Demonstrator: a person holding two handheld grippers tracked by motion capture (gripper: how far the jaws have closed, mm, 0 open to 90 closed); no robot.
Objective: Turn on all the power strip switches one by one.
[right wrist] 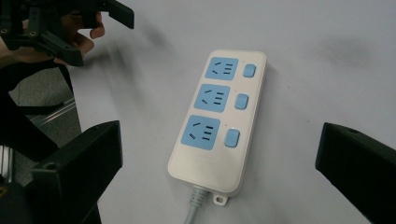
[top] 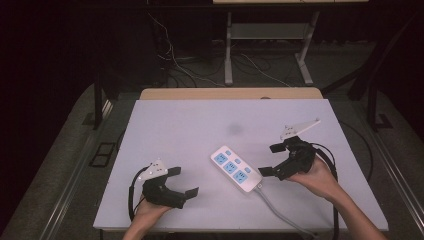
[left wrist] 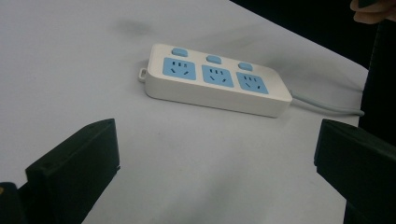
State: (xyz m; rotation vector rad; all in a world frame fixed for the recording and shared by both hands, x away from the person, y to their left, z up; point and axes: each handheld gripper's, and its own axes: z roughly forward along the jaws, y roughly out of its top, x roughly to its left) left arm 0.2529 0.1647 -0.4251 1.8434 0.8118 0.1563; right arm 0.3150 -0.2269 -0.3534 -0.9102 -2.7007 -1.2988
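Centrally: white power strip [top: 235, 168], no legible writing; both tongs agape.

power strip [top: 235, 168] on table [top: 180, 125], between both tongs

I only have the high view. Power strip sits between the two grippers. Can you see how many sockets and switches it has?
Observer: Right gripper view shows the power strip with three blue sockets, each with its own blue switch beside it.
Operator: Anything plugged in?
Observer: No, all three sockets are bare in the left gripper view.
Operator: Where does the cord leave?
Observer: The grey cord exits the end nearest the right gripper, next to a small hanging tab.
Operator: Jaws?
Observer: Both wide open; the left gripper is apart from the strip, holding nothing.
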